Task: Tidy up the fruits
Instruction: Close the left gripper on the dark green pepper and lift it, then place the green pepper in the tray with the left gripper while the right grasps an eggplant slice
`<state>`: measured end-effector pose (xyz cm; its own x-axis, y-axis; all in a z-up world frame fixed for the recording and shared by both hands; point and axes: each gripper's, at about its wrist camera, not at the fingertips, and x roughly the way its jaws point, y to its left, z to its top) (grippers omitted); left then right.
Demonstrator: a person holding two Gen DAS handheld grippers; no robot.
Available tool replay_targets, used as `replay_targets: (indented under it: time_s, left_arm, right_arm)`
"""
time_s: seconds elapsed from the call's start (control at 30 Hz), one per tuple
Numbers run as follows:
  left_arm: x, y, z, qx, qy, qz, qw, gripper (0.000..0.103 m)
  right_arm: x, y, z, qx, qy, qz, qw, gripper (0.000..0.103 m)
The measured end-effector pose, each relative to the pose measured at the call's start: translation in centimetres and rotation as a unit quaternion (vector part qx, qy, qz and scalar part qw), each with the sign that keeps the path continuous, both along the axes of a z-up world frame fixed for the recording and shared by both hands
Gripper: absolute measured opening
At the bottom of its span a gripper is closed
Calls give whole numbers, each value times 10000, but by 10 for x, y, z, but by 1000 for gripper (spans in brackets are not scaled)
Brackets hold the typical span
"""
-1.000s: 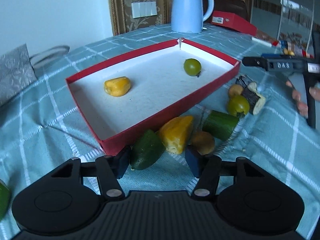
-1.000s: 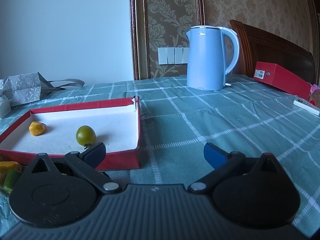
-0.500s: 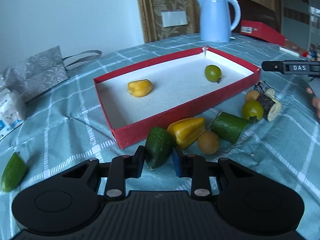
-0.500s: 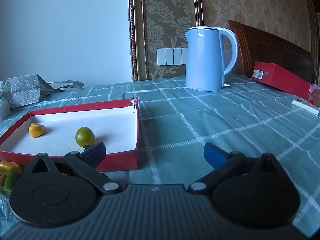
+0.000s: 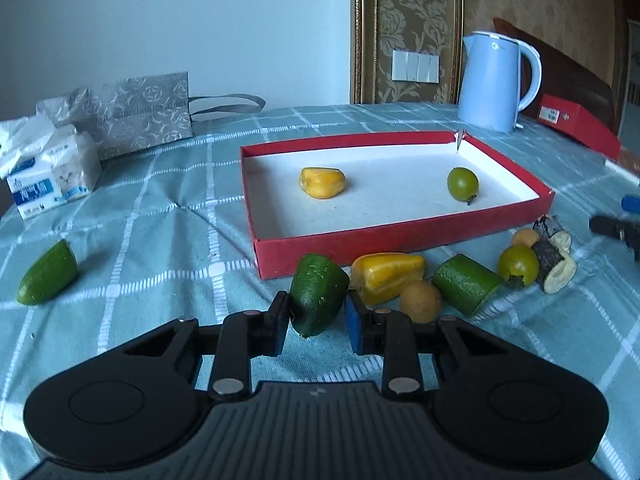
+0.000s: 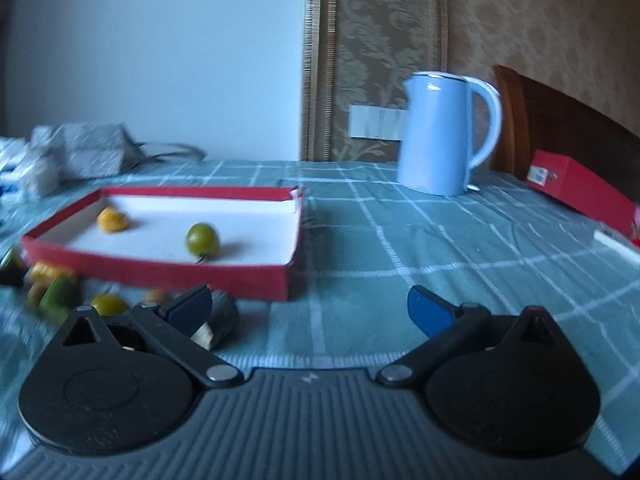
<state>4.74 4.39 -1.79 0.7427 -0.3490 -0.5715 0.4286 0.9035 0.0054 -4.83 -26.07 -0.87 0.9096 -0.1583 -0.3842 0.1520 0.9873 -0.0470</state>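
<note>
In the left wrist view, the left gripper (image 5: 317, 326) is clamping its pads on a dark green cucumber piece (image 5: 319, 298), which is sitting just in front of the red tray (image 5: 400, 240) on the checked desk (image 5: 160, 248). Beside the held piece a yellow pepper (image 5: 387, 276) is lying, with a small brown round fruit (image 5: 421, 301) touching it, then a second cucumber chunk (image 5: 466, 289), a green tomato (image 5: 518, 266), and a dark-skinned cut piece (image 5: 554, 266); another small yellow fruit (image 5: 526, 237) is sitting against the tray wall. Inside the tray a yellow pepper piece (image 5: 322, 183) and a green tomato in the tray (image 5: 463, 183) are lying well apart. A cucumber end (image 5: 48, 274) is resting alone far to the left. A blue kettle (image 5: 496, 84), a grey gift bag (image 5: 140, 114) and a tissue pack (image 5: 50, 176) are standing behind.

In the right wrist view, blurred, the right gripper (image 6: 310, 312) is hovering with its fingers spread wide apart and nothing between them, over bare cloth beside the tray's near corner. The loose produce is showing at the lower left, the dark cut piece just behind the left finger.
</note>
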Motion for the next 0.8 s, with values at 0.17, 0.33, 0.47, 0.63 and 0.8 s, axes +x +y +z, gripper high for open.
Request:
replay_targets:
  time_s: [0.17,0.33,0.47,0.63,0.8]
  left_arm:
    - [1,3,-1,-108,62,10,9999,29]
    - [2,2,-3,-103,114,-75,9999,29]
    - [1,1,-3,-89,99,-126,9998,29]
    - [2,2,-3,-134,118,-161,9997,29]
    - [2,1,-4,-121,114,-175,9997,29]
  right_arm:
    - [-11,21,4,99,132,636,9978,96]
    - [-11,50,2,140,269,1276,9914,84]
    - [-2,63,-4,236,504,1397,9886,66]
    - [12,65,-11,470,800,1324,9868,51]
    - [20,70,-12,439,805,1158,9890,45]
